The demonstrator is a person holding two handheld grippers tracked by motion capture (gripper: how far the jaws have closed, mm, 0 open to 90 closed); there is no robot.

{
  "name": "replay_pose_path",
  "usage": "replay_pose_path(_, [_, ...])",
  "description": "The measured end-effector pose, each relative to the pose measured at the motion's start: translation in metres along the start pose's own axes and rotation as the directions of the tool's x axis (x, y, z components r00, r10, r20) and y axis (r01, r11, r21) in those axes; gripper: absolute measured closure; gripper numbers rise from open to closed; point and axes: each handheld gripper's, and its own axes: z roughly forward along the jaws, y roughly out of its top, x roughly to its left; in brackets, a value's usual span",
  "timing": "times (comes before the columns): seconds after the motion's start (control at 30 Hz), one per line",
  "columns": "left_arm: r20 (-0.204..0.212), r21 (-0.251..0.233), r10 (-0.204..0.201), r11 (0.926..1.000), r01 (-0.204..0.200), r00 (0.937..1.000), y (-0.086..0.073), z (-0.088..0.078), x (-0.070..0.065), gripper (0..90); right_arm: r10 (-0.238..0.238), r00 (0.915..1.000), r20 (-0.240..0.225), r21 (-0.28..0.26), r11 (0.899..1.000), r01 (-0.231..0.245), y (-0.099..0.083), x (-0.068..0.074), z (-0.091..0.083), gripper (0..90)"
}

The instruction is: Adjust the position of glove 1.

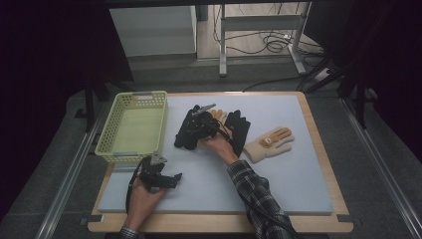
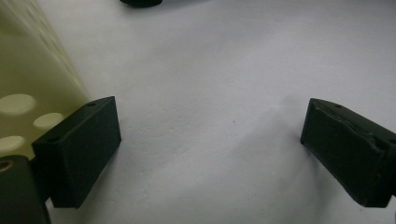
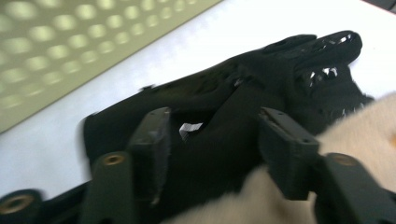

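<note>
Black knit glove (image 3: 243,116), soft and limp, lies on the pale grey foam mat (image 1: 278,169) of the counter, directly under and between the jaws of the right claw (image 3: 212,140). In the right gripper view those jaws stand spread, one on each side of the glove's dark palm, pressed onto the fabric but not yet drawn together; a cream fleece glove (image 3: 355,126) crowds in just at the claw's right. From the high view the right claw (image 1: 199,127) sits on top of the glove pile, with a second black glove (image 1: 240,128) just beyond it and a cream glove with tan fingers (image 1: 269,143) farther to its right.

The left claw (image 2: 210,140) is released and holds nothing, its jaws wide apart over bare mat, with the wall of the pale yellow perforated plastic basket (image 2: 28,93) just at its left.

The step in hand looks like the grasp on the black glove. Next the jaws probably need to pinch a fold of black fabric alone, clear of the cream fleece, then lift and carry it left toward the basket (image 1: 134,127).
</note>
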Motion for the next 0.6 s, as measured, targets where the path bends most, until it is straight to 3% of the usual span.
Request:
replay_pose_path(0.1, [0.0,0.0,0.0,1.0,0.0,1.0,0.0,0.0,0.0,4.9,0.01,0.9995,0.03,0.002,1.0,-0.01,0.005,-0.001,0.014,30.5])
replay_pose_path(0.2, [0.0,0.0,0.0,1.0,0.0,1.0,0.0,0.0,0.0,4.9,-0.037,0.9973,0.064,0.057,0.998,0.033,0.006,0.0,0.027,30.2])
replay_pose_path(0.23, [0.0,0.0,0.0,1.0,0.0,1.0,0.0,0.0,0.0,4.9,-0.037,0.9973,0.063,0.057,0.998,0.033,0.006,0.001,0.028,33.2])
replay_pose_path(0.3, [0.0,0.0,-0.004,1.0,0.004,1.0,0.0,0.0,0.0,4.9,-0.018,0.9997,0.019,0.063,0.998,0.017,0.007,0.002,0.027,49.5])
replay_pose_path(0.43, [0.0,0.001,-0.004,1.0,0.004,1.0,0.0,0.0,0.0,4.9,0.026,0.9996,-0.01,0.073,0.997,-0.025,0.008,0.004,0.026,76.8])
replay_pose_path(0.6, [0.0,0.0,-0.001,1.0,0.001,1.0,0.0,0.0,0.0,4.9,0.019,0.9998,0.004,0.062,0.998,-0.019,0.006,0.003,0.023,82.9])
